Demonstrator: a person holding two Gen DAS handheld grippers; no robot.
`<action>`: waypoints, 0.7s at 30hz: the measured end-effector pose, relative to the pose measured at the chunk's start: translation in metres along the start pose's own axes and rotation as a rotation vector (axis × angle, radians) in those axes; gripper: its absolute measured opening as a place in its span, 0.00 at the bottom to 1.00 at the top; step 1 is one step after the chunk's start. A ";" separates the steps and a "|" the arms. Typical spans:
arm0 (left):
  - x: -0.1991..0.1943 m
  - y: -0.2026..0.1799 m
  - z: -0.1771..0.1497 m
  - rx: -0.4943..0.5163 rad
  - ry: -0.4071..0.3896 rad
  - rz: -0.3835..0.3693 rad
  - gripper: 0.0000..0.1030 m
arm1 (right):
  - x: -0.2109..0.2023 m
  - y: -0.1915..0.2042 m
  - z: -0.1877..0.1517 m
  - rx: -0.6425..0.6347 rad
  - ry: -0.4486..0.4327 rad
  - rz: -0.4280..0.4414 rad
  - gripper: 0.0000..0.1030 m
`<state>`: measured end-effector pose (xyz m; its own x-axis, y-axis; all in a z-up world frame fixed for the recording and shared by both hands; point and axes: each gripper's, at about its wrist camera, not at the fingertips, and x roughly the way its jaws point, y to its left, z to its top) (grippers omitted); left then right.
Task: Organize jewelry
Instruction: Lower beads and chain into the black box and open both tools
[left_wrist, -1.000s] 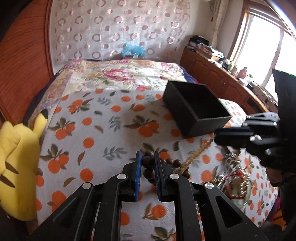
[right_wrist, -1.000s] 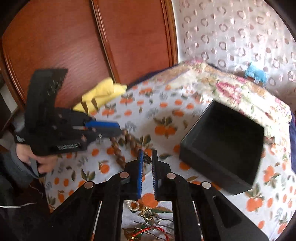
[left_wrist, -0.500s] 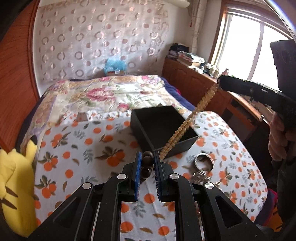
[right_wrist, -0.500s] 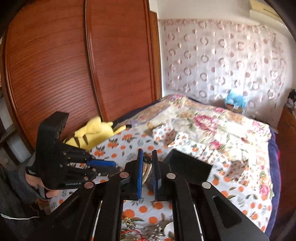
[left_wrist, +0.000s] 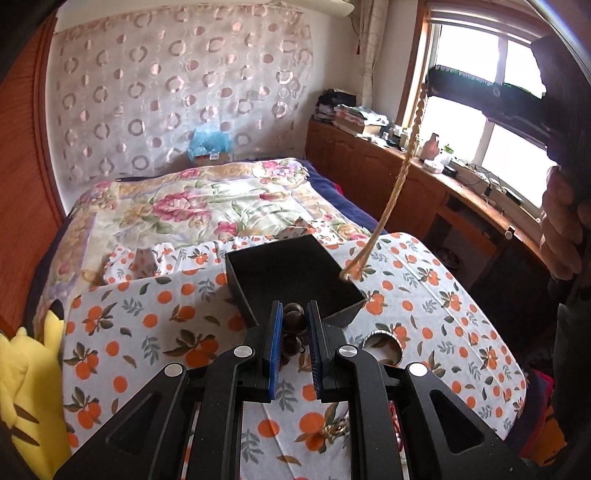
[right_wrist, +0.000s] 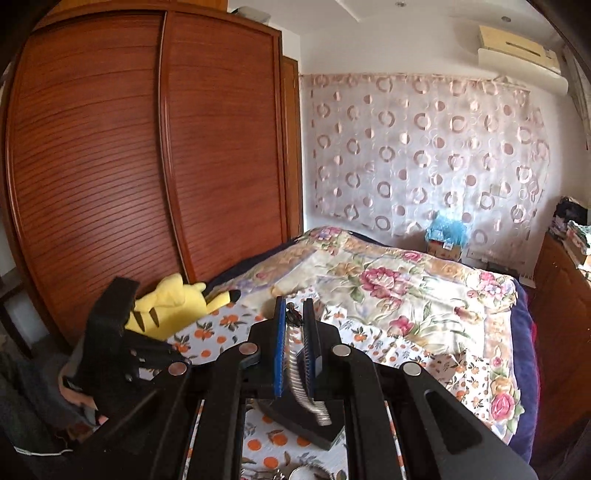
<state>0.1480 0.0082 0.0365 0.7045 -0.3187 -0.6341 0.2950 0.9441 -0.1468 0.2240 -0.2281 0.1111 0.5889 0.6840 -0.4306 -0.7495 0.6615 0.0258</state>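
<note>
My left gripper (left_wrist: 294, 314) is shut on a dark brown bead bracelet (left_wrist: 293, 325), just in front of the near rim of the open black box (left_wrist: 243, 288). My right gripper (right_wrist: 294, 311) is shut on a long pale yellow bead necklace (left_wrist: 400, 177). It is raised high at the upper right of the left wrist view, and the necklace hangs down with its lower end over the box's right edge. The strand (right_wrist: 301, 376) runs between the right fingers in the right wrist view. A silver bangle (left_wrist: 382, 341) and tangled jewelry (left_wrist: 334, 432) lie on the orange-print cloth.
The orange-print cloth (left_wrist: 147, 332) covers a bed with a floral quilt (left_wrist: 207, 203). A yellow plush toy (left_wrist: 26, 384) lies at the left edge. A wooden wardrobe (right_wrist: 129, 166) stands to the left, a wooden counter (left_wrist: 406, 177) under the window to the right.
My right gripper has risen high, lifting the yellow necklace until its end hangs over the box. My left gripper has lifted the brown bracelet toward the box's near rim.
</note>
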 end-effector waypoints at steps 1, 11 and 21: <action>0.000 -0.001 0.003 0.002 -0.006 -0.003 0.12 | 0.000 -0.002 0.002 0.000 0.000 -0.001 0.10; 0.000 -0.004 0.045 0.027 -0.076 0.007 0.12 | 0.013 -0.022 0.006 0.024 0.007 -0.012 0.10; 0.040 0.012 0.054 0.001 -0.029 0.024 0.12 | 0.043 -0.026 -0.015 0.053 0.078 0.022 0.10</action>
<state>0.2146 0.0026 0.0503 0.7301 -0.2984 -0.6148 0.2782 0.9515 -0.1314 0.2641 -0.2209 0.0783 0.5456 0.6736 -0.4985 -0.7435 0.6636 0.0829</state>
